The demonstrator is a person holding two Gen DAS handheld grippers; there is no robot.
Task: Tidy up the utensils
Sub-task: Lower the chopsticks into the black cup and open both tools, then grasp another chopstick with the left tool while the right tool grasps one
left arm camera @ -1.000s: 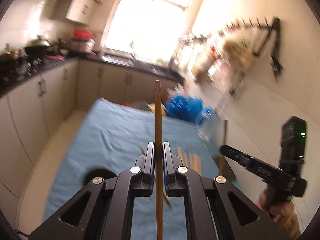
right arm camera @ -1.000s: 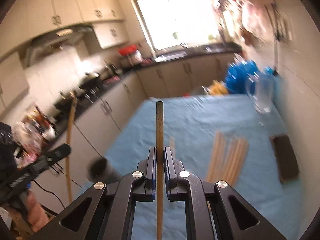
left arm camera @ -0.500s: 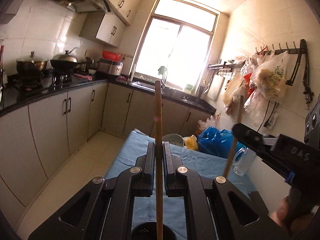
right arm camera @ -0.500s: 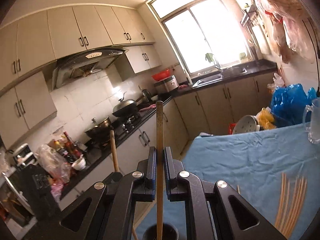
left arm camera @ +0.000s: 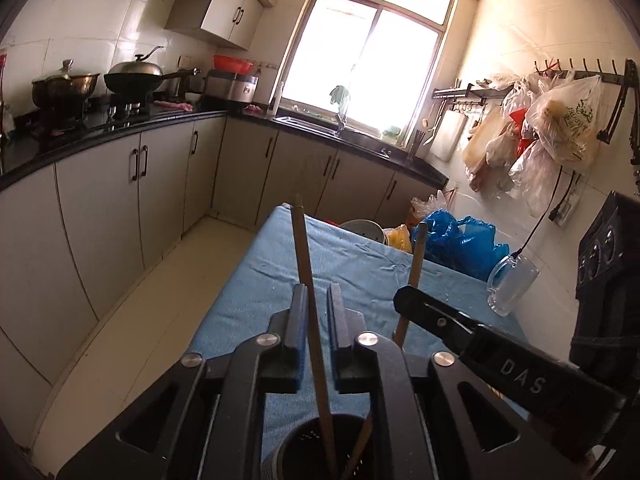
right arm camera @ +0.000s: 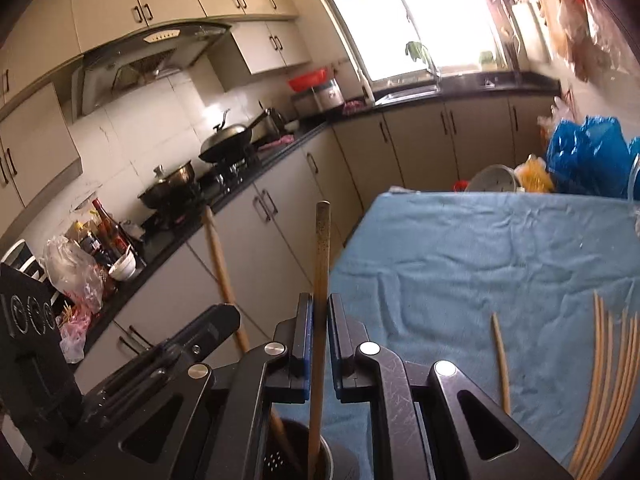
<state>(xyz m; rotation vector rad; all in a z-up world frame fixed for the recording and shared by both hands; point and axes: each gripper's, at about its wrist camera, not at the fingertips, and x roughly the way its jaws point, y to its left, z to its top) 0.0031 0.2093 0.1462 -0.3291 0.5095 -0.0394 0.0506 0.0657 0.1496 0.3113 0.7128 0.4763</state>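
Over the black holder (left arm camera: 320, 452) at the table's (right arm camera: 460, 248) near edge, both grippers are lowering light, stiff, smooth wooden chopsticks held mid-shaft, the left gripper (left arm camera: 317, 320) just parting around its leaning chopstick (left arm camera: 308, 280), the right gripper (right arm camera: 319, 328) clamping its stick (right arm camera: 321, 272).

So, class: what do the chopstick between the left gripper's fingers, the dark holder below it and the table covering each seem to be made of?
Chopstick: probably wood or bamboo, from its matte tan, unpainted shaft. Holder: dark and perforated with small round holes; metal or plastic, the look leaves it open. Table covering: blue woven cloth, matte, with soft creases.
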